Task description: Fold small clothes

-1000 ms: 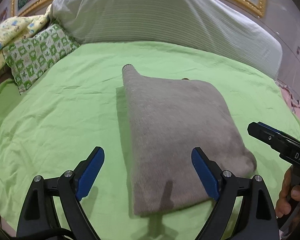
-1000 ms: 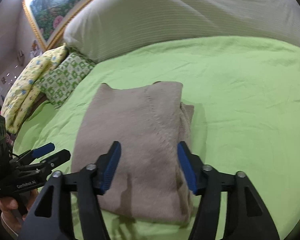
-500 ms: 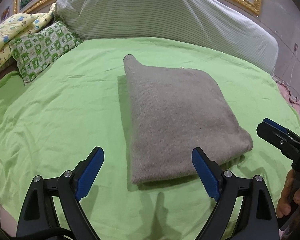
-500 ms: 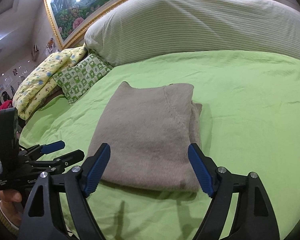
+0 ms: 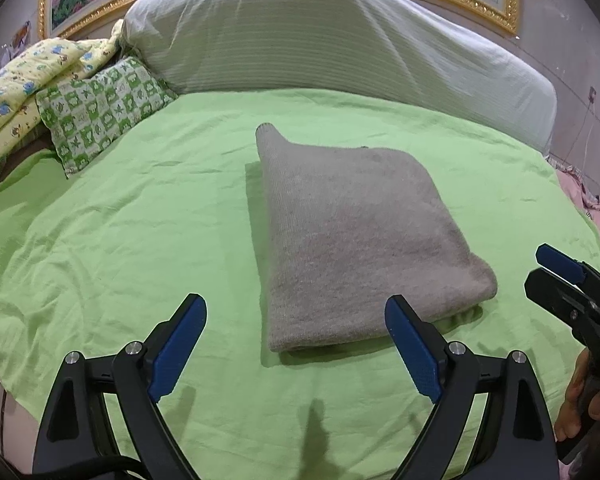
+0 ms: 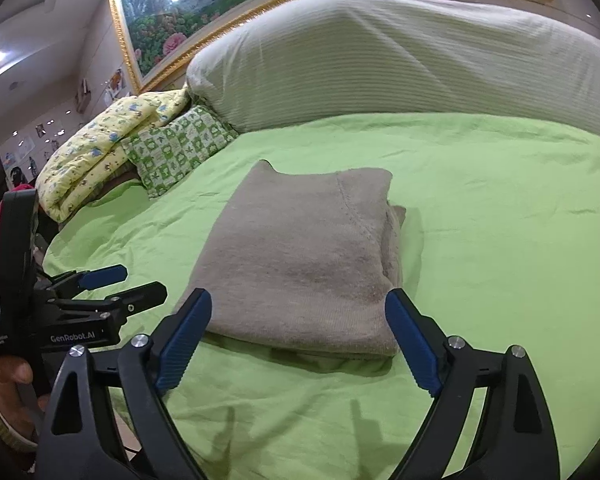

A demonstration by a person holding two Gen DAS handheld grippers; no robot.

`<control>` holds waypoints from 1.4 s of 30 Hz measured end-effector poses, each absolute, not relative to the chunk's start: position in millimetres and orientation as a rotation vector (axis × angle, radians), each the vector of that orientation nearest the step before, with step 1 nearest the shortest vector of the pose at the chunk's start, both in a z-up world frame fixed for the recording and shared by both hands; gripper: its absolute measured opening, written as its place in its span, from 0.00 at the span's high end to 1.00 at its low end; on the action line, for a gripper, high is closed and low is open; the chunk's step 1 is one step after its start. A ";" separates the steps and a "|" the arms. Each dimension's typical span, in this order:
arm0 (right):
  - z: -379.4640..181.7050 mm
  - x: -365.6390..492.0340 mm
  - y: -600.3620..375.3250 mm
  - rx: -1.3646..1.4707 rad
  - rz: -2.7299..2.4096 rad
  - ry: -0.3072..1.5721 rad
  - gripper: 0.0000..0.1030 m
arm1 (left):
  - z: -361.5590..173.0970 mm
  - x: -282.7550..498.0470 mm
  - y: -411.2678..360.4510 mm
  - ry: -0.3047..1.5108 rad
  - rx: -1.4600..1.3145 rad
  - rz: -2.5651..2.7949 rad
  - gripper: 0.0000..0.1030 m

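- A grey knitted garment (image 5: 352,236) lies folded into a thick rectangle near the middle of the green bed sheet (image 5: 140,220), closer to the near edge of the bed than to the head end.
- The fold is several layers deep; in the right wrist view the lower layers stick out a little along the garment's right side (image 6: 394,240).
- One narrow corner of the garment (image 5: 266,132) juts out toward the head of the bed.
- The left gripper (image 5: 296,344) hangs above the near edge of the sheet with its blue pads spread wide; nothing is between them, and the garment's near left corner lies just beyond the gap.
- The right gripper (image 6: 298,340) has just been opening its jaws and now stands wide, with nothing pressed between the pads; the garment's near edge lies just ahead of them, untouched.
- Each gripper shows in the other's view, off to the side of the garment, with a hand (image 5: 580,396) wrapped round the right handle.
- A large striped white pillow (image 5: 320,36) spans the head of the bed.
- A green-and-white patterned cushion (image 5: 100,108) and a yellow printed quilt (image 5: 12,92) lie at the far left corner.
- A gold-framed flower painting (image 6: 204,12) hangs on the wall behind the pillow.
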State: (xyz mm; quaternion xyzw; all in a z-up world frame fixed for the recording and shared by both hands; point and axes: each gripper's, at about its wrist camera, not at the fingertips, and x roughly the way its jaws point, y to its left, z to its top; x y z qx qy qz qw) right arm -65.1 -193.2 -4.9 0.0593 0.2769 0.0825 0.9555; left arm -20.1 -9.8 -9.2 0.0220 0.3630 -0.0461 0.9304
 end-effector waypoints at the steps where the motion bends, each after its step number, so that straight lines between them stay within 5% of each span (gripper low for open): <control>1: -3.6 -67.2 -192.5 0.114 0.170 0.555 0.09 | -7.9 -21.4 -10.4 0.739 0.045 -0.093 0.11; 7: -1.7 -74.8 -192.5 0.098 0.174 0.526 0.01 | -3.8 -28.3 -12.6 0.704 0.051 -0.081 0.10; 42: -43.5 -56.8 -180.8 0.051 0.152 0.558 0.00 | -49.1 -14.8 6.5 0.713 -0.020 -0.121 0.10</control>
